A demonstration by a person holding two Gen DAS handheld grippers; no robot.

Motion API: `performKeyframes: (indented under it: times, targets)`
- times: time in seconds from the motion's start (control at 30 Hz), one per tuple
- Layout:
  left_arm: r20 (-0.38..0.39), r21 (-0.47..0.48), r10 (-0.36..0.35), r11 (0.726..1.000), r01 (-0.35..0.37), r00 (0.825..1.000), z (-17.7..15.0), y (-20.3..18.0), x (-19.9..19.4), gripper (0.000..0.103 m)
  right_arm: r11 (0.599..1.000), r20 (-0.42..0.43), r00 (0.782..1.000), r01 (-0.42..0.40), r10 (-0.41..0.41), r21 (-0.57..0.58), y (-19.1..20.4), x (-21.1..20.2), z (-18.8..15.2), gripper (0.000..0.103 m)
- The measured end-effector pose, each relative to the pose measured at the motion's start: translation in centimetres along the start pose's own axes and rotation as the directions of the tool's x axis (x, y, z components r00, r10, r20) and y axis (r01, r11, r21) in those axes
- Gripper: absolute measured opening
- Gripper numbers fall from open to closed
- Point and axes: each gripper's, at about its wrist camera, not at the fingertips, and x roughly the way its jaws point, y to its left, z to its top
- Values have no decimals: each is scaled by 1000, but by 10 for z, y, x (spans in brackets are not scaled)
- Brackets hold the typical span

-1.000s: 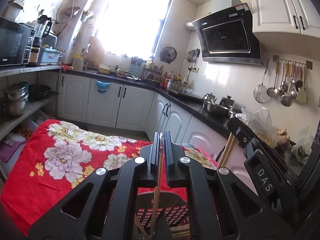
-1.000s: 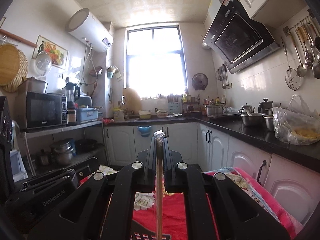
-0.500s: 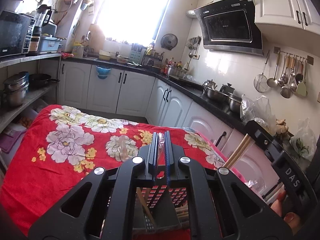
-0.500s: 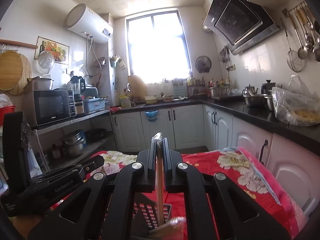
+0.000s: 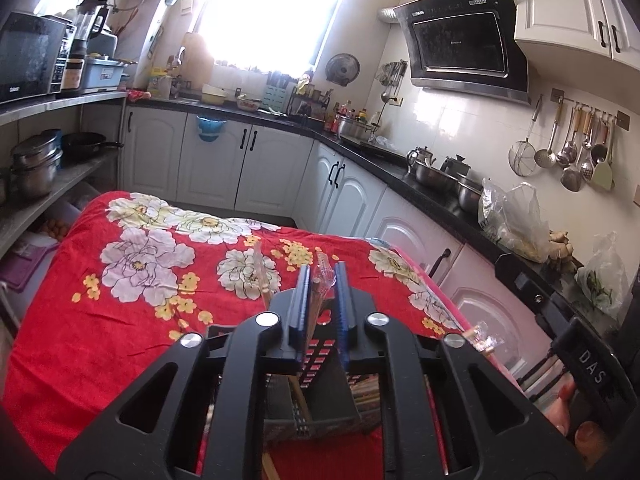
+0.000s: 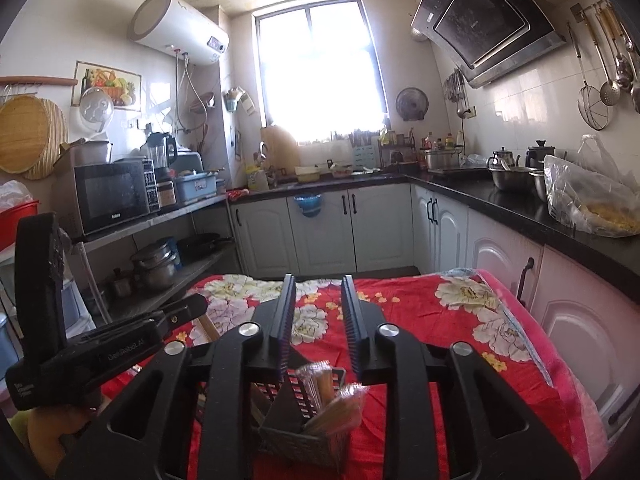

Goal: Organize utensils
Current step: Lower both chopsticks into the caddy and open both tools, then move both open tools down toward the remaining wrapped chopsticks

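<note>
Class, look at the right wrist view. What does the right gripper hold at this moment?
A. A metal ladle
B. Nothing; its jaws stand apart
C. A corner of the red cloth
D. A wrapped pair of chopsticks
B. The right gripper has its jaws spread with only the red floral cloth visible between them, while the wrapped chopsticks stand below in the black utensil basket.
</note>
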Motion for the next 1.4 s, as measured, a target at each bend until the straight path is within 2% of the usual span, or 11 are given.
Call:
performKeyframes:
  times: [0.03,0.17,0.23,0.37,0.57,0.77,0.83,1.0,1.4]
  targets:
    - [-4,-1,-4,1000,4,1000,0,-1,-1,15,1000,-13,1000,6,-6,7,-1,-1,0,25]
    - [-6,-6,-20,1000,20,1000,-2,-2,-10,20,999,-30,1000,5,-4,32,-5,-8,0,29]
    - [-8,-12,-28,1000,28,1000,-3,-2,-15,27,999,-33,999,7,-6,34,-7,-12,0,31]
    - [-5,-22,-44,999,44,999,-5,-3,-25,31,1000,-32,999,17,-16,24,-8,-23,0,36]
    - [2,-32,-59,998,59,998,-8,-4,-39,43,1000,-46,999,16,-15,24,-10,-38,-3,42]
    - [14,-48,-74,996,74,997,-13,-6,-60,62,999,-65,998,20,-18,30,-10,-55,-11,46]
    - [20,-44,-79,996,80,997,-15,-7,-69,74,999,-70,997,20,-18,28,-9,-60,-15,47]
    - [35,-33,-77,996,78,996,-20,-10,-88,91,999,-79,997,16,-14,31,-7,-76,-23,52]
    - [3,-24,-58,998,58,998,-46,-10,-112,92,999,-139,990,-13,17,34,1,-112,-49,64]
